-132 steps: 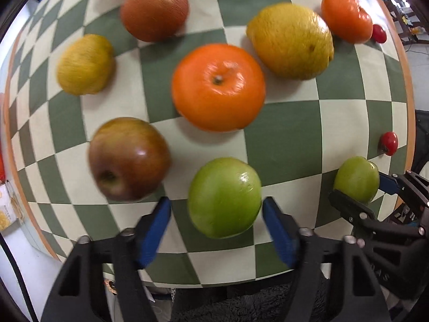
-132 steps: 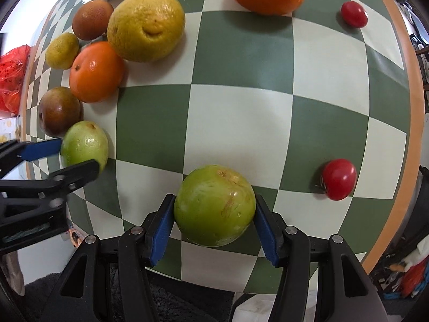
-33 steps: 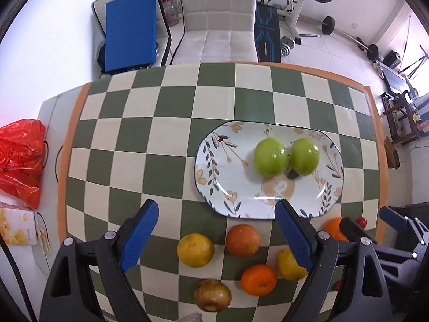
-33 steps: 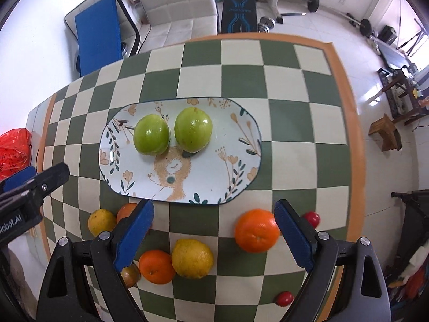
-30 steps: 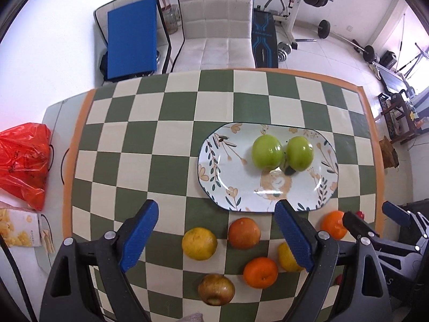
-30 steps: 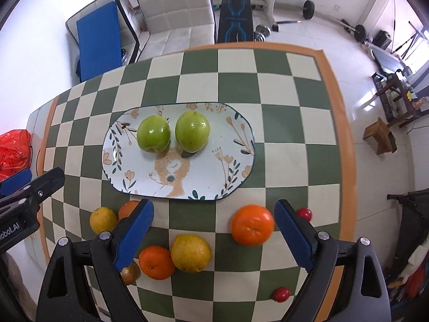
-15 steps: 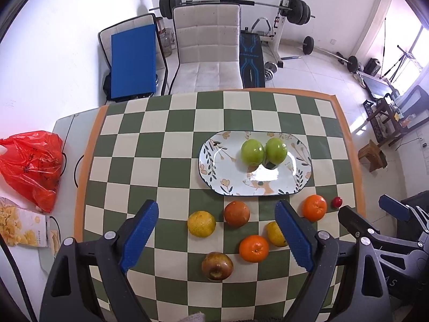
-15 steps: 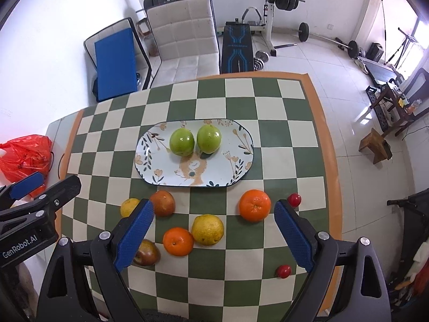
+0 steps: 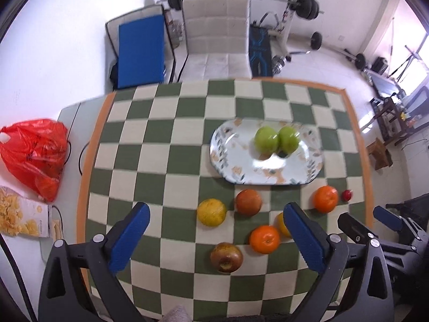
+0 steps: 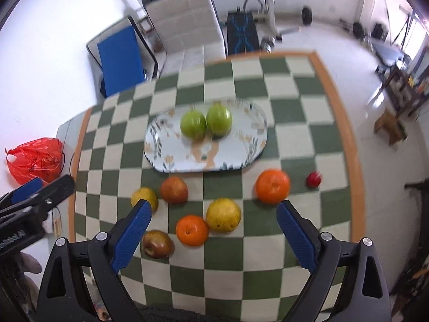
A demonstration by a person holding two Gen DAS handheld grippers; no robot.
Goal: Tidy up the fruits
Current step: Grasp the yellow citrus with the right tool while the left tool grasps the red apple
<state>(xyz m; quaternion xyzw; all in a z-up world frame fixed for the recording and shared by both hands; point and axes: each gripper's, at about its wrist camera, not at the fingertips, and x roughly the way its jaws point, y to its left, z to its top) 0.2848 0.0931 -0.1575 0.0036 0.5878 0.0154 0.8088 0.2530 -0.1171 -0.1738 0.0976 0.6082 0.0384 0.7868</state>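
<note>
Two green apples [image 9: 276, 139] [image 10: 206, 123] lie side by side on the floral oval plate [image 9: 228, 155] [image 10: 161, 155]. In front of the plate, on the checkered table, sit an orange [image 9: 265, 239] [image 10: 192, 230], a second orange [image 9: 325, 198] [image 10: 272, 186], a lemon [image 10: 223, 215], a yellow citrus [image 9: 211, 212] [image 10: 143, 197], a brownish-orange fruit [image 9: 248, 202] [image 10: 174, 189] and a brown apple [image 9: 226, 257] [image 10: 157, 244]. My left gripper [image 9: 214, 233] and right gripper [image 10: 213, 229] hang open and empty, high above the table's near edge.
A small red fruit [image 9: 347, 194] [image 10: 313, 179] lies near the table's right edge. A red plastic bag [image 9: 34, 153] and a snack box [image 9: 21, 218] rest on a side surface at the left. A white chair [image 9: 217, 45] and gym equipment stand beyond the table.
Both grippers released the green apples on the plate, then pulled back and up from the table. Over the last second the view keeps widening; the right view has also tilted.
</note>
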